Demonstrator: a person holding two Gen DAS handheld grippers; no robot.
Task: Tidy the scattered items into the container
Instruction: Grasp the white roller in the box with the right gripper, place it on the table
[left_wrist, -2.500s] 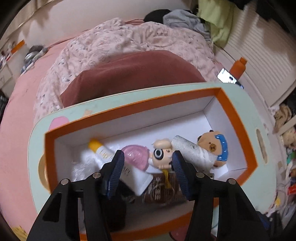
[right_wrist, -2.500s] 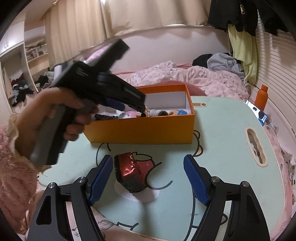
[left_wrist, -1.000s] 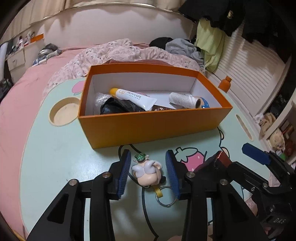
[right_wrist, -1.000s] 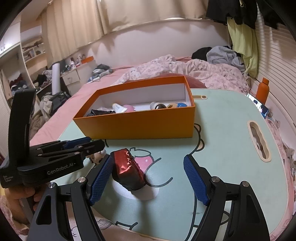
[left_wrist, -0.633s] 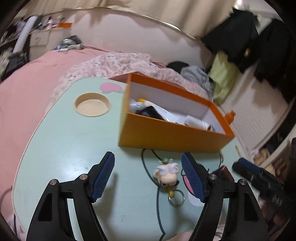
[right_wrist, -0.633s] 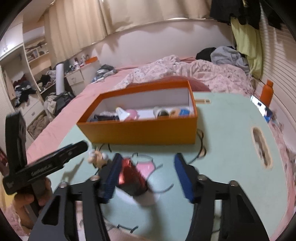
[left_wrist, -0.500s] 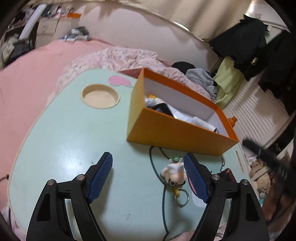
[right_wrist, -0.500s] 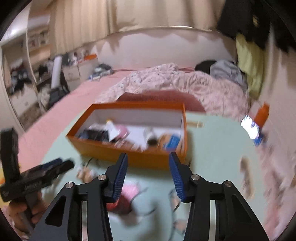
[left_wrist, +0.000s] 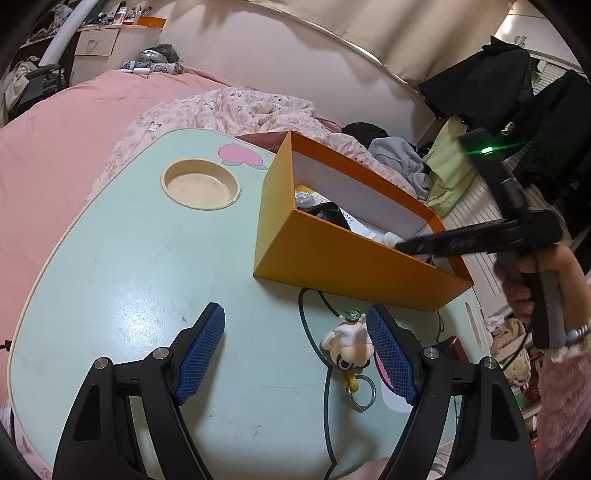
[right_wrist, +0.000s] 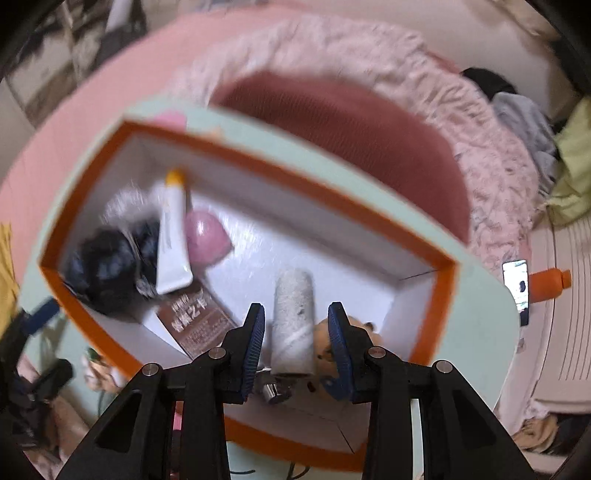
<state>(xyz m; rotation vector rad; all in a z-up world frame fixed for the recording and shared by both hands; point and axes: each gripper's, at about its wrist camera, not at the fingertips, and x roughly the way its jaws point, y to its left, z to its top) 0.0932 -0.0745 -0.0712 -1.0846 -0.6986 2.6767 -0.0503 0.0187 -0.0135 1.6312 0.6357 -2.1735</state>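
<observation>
Orange cardboard outside and white inside, the open box (left_wrist: 343, 254) stands on the mint-green tabletop (left_wrist: 122, 266), its long side turned at an angle in the left wrist view. Seen from above in the right wrist view, it holds a white tube with a yellow cap (right_wrist: 171, 236), a pink dome-shaped thing (right_wrist: 207, 238), a dark crumpled bundle (right_wrist: 105, 266), a brown printed packet (right_wrist: 195, 319), a grey speckled roll (right_wrist: 293, 317) and a brown plush toy (right_wrist: 325, 343), all somewhat blurred. The right gripper (right_wrist: 295, 341) points down into the box with its jaws closing; the roll lies below and between them, and I cannot tell whether the pads touch it. The left gripper (left_wrist: 295, 350) hangs wide open over the tabletop. A small keychain figure (left_wrist: 349, 345), white-bodied with a green top and a metal ring, lies on the tabletop just beside the left gripper's right-hand finger, in front of the box.
</observation>
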